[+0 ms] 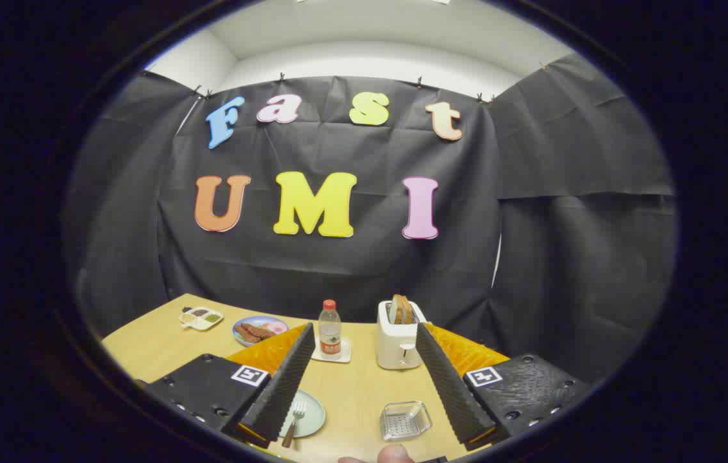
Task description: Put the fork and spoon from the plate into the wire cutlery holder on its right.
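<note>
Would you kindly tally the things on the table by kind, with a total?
Plates: 2, a green plate and a food plate
Cutlery: 1, a fork
Bottles: 1
Toasters: 1
Wire holders: 1
Divided dishes: 1
Total: 7
The gripper is open.

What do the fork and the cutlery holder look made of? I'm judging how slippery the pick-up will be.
Fork: shiny metal tines, brown handle, probably wood. Cutlery holder: fine, glinting wire mesh, likely steel. The gripper hangs open above both.
</note>
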Demonstrator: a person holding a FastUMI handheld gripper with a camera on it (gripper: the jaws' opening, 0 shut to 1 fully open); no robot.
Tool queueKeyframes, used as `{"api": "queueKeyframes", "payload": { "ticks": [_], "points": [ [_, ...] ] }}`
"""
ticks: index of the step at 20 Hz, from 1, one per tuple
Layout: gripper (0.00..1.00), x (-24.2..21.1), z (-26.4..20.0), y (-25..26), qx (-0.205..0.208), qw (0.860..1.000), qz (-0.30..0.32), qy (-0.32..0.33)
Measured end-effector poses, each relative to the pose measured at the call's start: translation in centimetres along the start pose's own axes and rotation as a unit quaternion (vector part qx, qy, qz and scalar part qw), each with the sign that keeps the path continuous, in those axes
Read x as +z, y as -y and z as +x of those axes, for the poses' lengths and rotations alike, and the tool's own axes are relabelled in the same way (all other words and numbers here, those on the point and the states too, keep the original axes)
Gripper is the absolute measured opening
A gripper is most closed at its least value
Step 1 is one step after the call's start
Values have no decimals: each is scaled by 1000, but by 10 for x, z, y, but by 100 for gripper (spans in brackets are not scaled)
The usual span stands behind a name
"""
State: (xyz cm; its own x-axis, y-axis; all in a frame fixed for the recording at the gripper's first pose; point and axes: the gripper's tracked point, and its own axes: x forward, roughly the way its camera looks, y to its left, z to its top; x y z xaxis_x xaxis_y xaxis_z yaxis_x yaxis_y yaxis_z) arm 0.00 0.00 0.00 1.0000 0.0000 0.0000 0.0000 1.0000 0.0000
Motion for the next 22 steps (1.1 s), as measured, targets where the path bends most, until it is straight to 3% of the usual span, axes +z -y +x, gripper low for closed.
{"api": "queueKeyframes", "payload": {
  "ticks": [11, 22],
  "points": [
    [95, -22, -7, -18, 8, 1000, 14, -26],
    [95, -57, -13, -64, 50, 995, -16, -89]
  ]
}}
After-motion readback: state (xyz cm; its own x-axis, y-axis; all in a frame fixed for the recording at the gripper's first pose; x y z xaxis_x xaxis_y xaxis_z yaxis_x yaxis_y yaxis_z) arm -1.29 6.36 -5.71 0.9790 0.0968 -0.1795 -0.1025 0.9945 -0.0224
